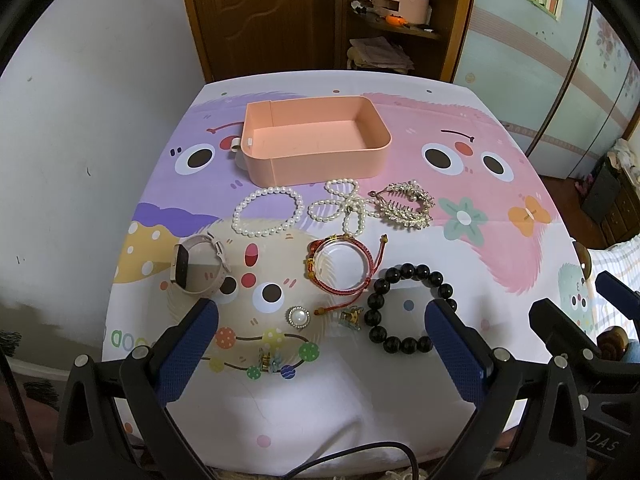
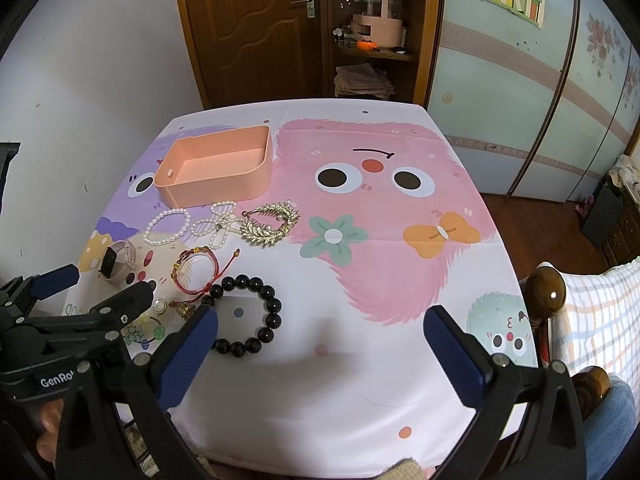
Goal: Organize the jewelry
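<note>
Both tools, left tool [image 1: 322, 334] and right tool [image 2: 320, 340], apart, empty; jewelry spread before pink tray [image 1: 320, 160] for picking.

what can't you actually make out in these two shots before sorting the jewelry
- Black bead bracelet: its right side sits behind the left gripper's finger in the left wrist view.
- Small gold charm: too small to identify in the right wrist view.
- Pink tray: near wall hides the front floor strip.

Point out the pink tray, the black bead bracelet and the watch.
pink tray [image 1: 320, 162]: left wrist view, front wall.
black bead bracelet [image 1: 378, 302]: left wrist view, left-side bead.
watch [image 1: 183, 261]: left wrist view, dark face.
</note>
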### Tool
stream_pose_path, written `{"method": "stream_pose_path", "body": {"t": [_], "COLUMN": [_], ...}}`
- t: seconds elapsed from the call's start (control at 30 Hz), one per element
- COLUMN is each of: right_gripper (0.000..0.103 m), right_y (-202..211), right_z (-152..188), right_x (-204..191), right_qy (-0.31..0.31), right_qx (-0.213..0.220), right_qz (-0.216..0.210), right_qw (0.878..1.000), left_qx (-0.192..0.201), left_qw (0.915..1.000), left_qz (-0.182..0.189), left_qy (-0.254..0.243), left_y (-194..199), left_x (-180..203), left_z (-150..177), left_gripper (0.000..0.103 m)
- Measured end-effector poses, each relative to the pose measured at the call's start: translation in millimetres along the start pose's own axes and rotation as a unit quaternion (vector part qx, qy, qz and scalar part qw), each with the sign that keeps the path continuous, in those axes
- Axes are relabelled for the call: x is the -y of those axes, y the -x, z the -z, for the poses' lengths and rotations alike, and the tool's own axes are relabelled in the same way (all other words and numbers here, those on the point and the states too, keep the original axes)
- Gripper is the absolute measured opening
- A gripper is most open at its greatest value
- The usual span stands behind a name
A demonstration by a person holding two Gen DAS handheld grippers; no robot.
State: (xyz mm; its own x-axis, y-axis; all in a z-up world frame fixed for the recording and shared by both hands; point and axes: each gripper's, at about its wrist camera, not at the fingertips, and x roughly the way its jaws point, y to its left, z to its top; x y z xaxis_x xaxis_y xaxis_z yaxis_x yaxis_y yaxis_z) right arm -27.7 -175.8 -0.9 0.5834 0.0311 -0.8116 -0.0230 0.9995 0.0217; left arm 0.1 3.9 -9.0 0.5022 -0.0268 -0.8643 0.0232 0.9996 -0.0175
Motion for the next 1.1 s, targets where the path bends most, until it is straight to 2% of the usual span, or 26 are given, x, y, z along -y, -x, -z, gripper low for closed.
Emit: {"method": "stream_pose_path", "body": {"t": [0.57, 0.93, 1.1], "right_gripper": [0.103, 0.103, 0.103], "right_y": [4, 11, 14], "right_z": [0, 1, 2], "right_x": [-3, -21, -29], "right_qy": [0.001, 0.020, 0.027], "right_qx": [0.005, 0.018, 0.022], "right_qz": [-0.001, -0.015, -0.022], "right_qw": [1.000, 1.000, 0.999], "left_qx": [-0.001, 0.000, 0.018], "left_qw": [1.0000, 0.9999, 0.9996], "left_qz": [0.001, 0.007, -0.003], "left_qy": [0.001, 0.013, 0.021], "left_y": [1, 9, 20], "left_x": [0, -19, -39], "left_z": [0, 12, 8], "left_gripper": [0.102, 0.102, 0.102]}}
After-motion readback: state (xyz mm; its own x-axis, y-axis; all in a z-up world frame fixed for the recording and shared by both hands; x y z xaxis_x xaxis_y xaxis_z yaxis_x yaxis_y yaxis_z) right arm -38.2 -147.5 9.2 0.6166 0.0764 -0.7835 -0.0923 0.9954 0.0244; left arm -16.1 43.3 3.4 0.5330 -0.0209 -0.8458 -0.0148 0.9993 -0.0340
